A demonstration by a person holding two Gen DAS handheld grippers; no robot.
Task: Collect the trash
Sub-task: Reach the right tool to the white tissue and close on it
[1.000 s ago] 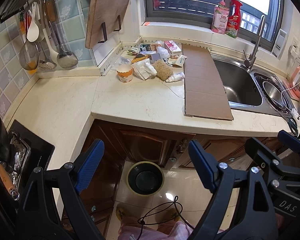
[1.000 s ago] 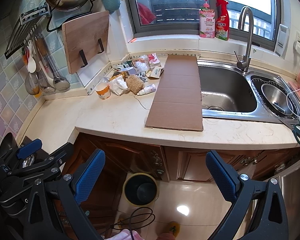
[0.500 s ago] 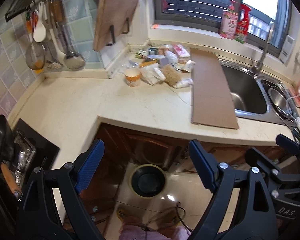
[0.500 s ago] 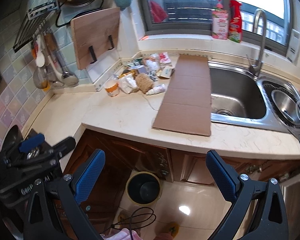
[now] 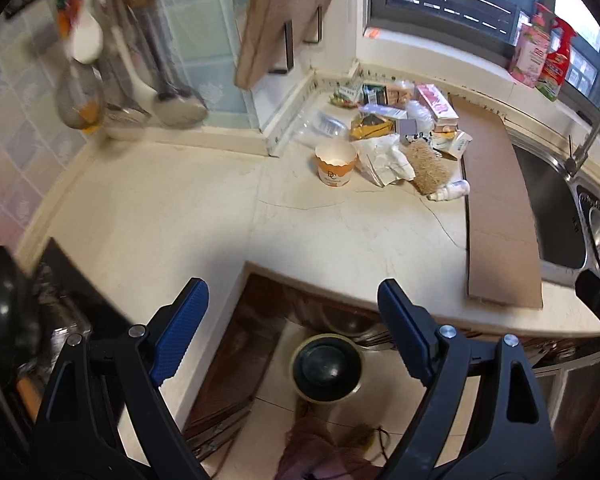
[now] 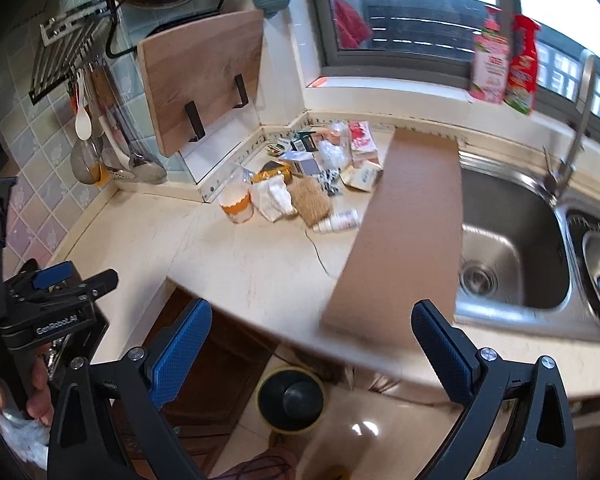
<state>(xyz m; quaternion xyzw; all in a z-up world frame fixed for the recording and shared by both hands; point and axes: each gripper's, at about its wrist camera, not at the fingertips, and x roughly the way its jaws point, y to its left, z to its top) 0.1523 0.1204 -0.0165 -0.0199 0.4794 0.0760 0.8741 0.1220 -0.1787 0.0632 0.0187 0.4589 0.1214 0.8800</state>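
Note:
A pile of trash lies in the back corner of the cream countertop (image 5: 332,236): an orange-and-white paper cup (image 5: 335,164), crumpled white paper (image 5: 384,158), a brown scrubby lump (image 5: 430,166), a small white bottle (image 5: 452,191) and several wrappers (image 5: 384,108). The cup (image 6: 236,205) and paper (image 6: 274,198) also show in the right wrist view. A black trash bin (image 5: 326,366) stands on the floor under the counter edge. My left gripper (image 5: 290,324) is open and empty above the counter edge. My right gripper (image 6: 312,344) is open and empty, short of the counter.
A long cardboard sheet (image 5: 496,216) lies beside the steel sink (image 6: 512,248). A wooden cutting board (image 6: 204,80) and hanging utensils (image 6: 112,148) are on the tiled wall. A black pan (image 5: 4,304) sits on the stove at left. Bottles (image 6: 504,64) stand on the windowsill.
Both grippers have moved forward and closer to the counter; the trash pile looks larger and nearer. Both stay open and empty.

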